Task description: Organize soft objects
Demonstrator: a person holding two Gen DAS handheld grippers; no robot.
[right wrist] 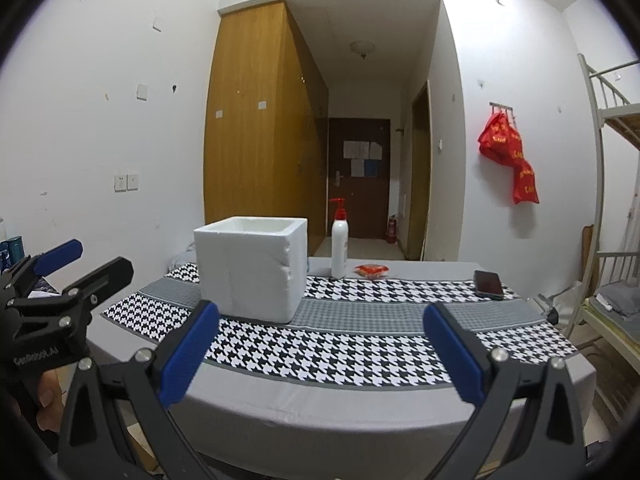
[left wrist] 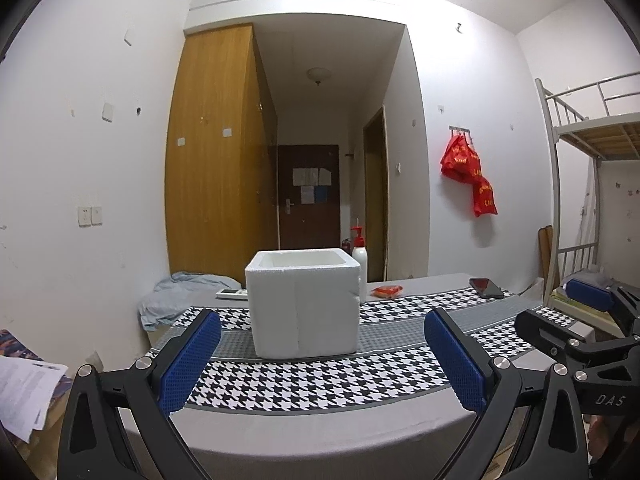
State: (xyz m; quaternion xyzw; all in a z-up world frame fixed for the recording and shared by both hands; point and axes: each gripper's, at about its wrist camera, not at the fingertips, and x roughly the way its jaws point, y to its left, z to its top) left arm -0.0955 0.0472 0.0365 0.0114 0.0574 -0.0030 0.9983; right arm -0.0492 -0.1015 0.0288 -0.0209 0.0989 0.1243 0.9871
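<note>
White walls and a wooden wardrobe (left wrist: pixel 216 152) back a table (right wrist: pixel 320 404) covered in a houndstooth cloth (right wrist: pixel 340 360). Left gripper (left wrist: pixel 320 364) and right gripper (right wrist: pixel 320 360) both hover over the near edge, jaws spread wide apart, holding nothing. Foam box (left wrist: pixel 304 304) stands upright at 12 o'clock. Small red packet (right wrist: pixel 372 270) lies at 1 o'clock beside a pump bottle (right wrist: pixel 339 248); a phone (right wrist: pixel 488 284) lies at 2 o'clock.
</note>
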